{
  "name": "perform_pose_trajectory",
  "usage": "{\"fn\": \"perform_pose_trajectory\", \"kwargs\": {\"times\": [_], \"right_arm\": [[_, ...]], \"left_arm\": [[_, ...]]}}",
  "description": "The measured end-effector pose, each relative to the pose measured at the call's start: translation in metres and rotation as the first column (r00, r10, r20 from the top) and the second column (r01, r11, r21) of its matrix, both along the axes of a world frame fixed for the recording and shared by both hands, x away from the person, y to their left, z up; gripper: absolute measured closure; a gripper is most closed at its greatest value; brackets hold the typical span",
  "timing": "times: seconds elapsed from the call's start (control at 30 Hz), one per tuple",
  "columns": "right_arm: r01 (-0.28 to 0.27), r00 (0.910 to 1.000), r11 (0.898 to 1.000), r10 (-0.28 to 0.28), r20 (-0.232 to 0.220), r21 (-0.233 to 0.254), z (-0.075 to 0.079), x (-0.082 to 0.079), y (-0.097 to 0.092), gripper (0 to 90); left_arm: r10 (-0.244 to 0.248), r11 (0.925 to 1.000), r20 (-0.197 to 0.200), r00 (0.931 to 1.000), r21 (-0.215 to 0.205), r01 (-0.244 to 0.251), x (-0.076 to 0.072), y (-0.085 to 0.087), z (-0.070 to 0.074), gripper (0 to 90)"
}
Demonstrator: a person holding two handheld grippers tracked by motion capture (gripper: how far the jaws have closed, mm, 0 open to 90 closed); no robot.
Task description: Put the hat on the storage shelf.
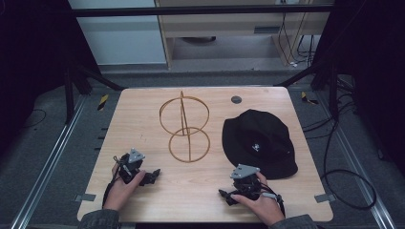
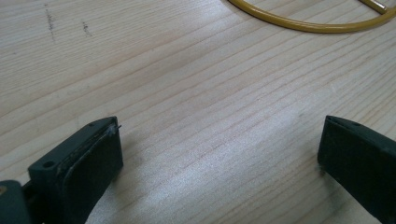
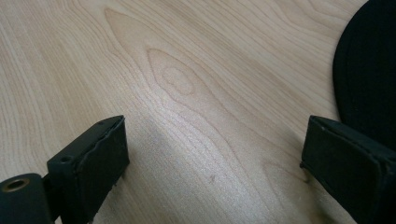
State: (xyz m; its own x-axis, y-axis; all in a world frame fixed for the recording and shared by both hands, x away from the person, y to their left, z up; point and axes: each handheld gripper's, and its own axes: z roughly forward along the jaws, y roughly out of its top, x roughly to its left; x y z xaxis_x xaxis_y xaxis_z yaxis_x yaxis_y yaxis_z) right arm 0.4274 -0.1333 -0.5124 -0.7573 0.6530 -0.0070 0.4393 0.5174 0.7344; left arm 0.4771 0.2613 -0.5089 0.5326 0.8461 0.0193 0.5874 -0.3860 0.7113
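Observation:
A gold wire stand [image 1: 185, 126] made of two rings on an upright rod sits mid-table; its lower ring [image 2: 308, 21] crosses the top of the left gripper view. A black bucket hat [image 1: 260, 141] lies flat to its right, and its brim [image 3: 369, 70] fills the right edge of the right gripper view. My left gripper [image 1: 152, 177] rests low over the wood at the front left, open, with bare table between its jaws [image 2: 219, 154]. Just below the hat's front edge, my right gripper [image 1: 228, 196] is also open and holds nothing [image 3: 215, 163].
The wooden table [image 1: 143, 114] has a small round grey disc [image 1: 236, 99] near its far edge. Metal frame rails and loose cables run along the floor on both sides. Grey tape tabs mark the front corners.

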Motion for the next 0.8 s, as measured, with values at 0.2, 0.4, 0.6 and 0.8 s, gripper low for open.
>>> {"fn": "perform_pose_trajectory", "kwargs": {"times": [0.2,0.4,0.6,0.8], "right_arm": [[0.006,1.0000,1.000,-0.006,-0.002,0.001,0.000,0.000,0.001,6.9],[0.010,1.0000,1.000,-0.010,0.000,0.001,0.000,0.000,0.001,6.9],[0.010,0.9999,1.000,-0.010,-0.008,0.003,0.001,-0.001,0.000,8.1],[0.000,0.9998,1.000,0.000,-0.020,-0.001,0.018,-0.003,-0.007,10.7]], "left_arm": [[0.000,1.0000,0.000,1.0000,0.000,0.000,0.000,0.000,0.000,0.0],[0.001,1.0000,0.001,1.0000,-0.003,-0.001,0.000,0.000,0.000,0.0],[0.000,1.0000,0.001,1.0000,-0.002,0.000,0.000,0.000,0.000,0.0],[-0.002,1.0000,0.001,1.0000,-0.002,0.002,-0.001,0.000,0.000,0.0]]}}
